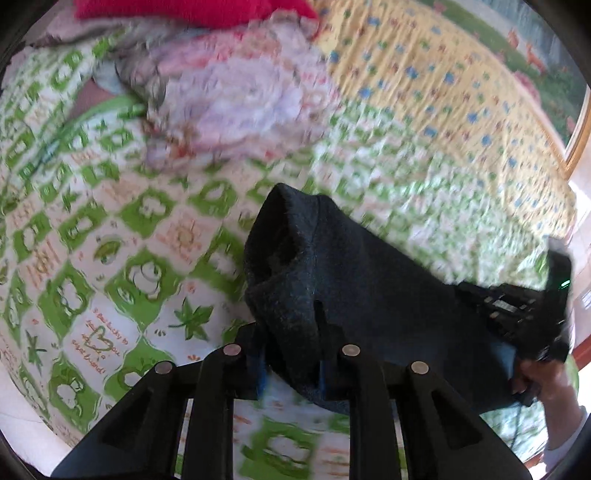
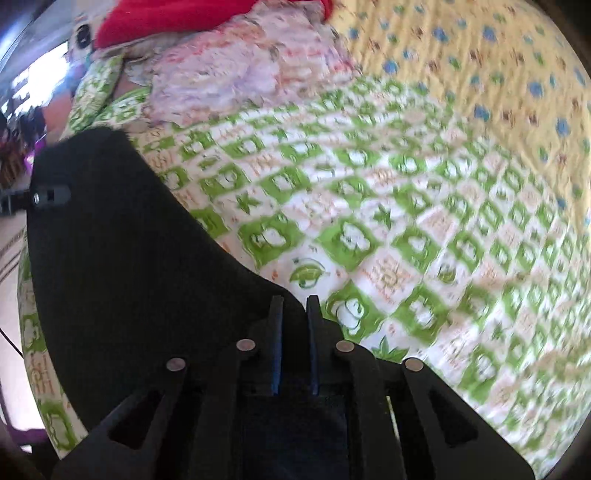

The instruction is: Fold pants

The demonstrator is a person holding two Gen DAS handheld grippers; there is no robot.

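Note:
Dark, near-black pants (image 1: 332,266) hang stretched between both grippers above a green-and-white patterned bed cover (image 1: 122,236). In the left wrist view my left gripper (image 1: 291,347) is shut on one bunched end of the pants, and the cloth runs right to my right gripper (image 1: 517,317), which a hand (image 1: 546,380) holds. In the right wrist view my right gripper (image 2: 294,314) is shut on the pants (image 2: 129,240); the cloth spreads up and to the left toward the left gripper (image 2: 40,197) at the frame's edge. Both views are motion-blurred.
A heap of other laundry (image 1: 236,96), pale floral cloth with a red garment (image 1: 184,9) on top, lies at the far side of the bed. A yellow sheet with blue flowers (image 1: 443,81) covers the far right. The bed's edge and the floor (image 2: 11,266) show at the left in the right wrist view.

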